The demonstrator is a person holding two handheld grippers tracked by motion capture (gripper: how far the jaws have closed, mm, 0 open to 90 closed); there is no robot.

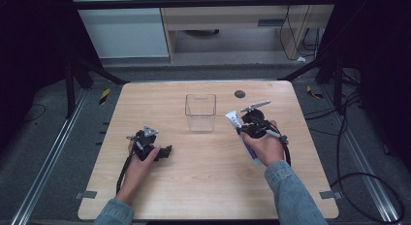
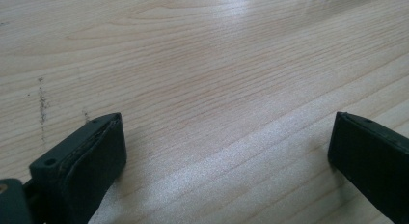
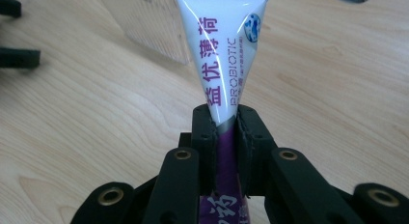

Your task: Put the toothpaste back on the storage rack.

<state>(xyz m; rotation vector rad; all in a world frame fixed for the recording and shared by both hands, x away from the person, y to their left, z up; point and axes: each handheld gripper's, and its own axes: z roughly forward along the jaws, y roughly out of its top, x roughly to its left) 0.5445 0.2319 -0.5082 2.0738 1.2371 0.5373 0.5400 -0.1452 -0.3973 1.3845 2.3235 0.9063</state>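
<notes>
A light wooden table (image 1: pixel 203 186) carries a clear, empty plastic container (image 1: pixel 200 112) standing upright near its middle, a little toward the far edge. Just right of it, the right gripper (image 1: pixel 248 124) is clamped on a toothpaste tube (image 1: pixel 234 119); in the right gripper view the two black jaws pinch the tube (image 3: pixel 226 69) at its narrow middle, where white print gives way to purple. The white crimped end, printed with purple characters and the word PROBIOTIC, points away from the right hand (image 1: pixel 264 146) toward the container, whose clear wall (image 3: pixel 159 35) lies just beyond the tube's left side (nothing sits between them). The purple part of the tube runs back under the hand toward the denim sleeve (image 1: pixel 291 193).

The left gripper (image 1: pixel 162 152) rests low on the table's left half, well apart from the container, held by the left hand (image 1: pixel 138 159). Its jaws are spread wide over bare wood grain (image 2: pixel 217 89) with nothing between them, and a few dark specks (image 2: pixel 42 101) mark the surface beside one jaw.

A small dark round disc (image 1: pixel 240 94) lies near the table's far edge, behind the right gripper. Cables (image 1: pixel 358 152) trail over the grey floor to the right.
</notes>
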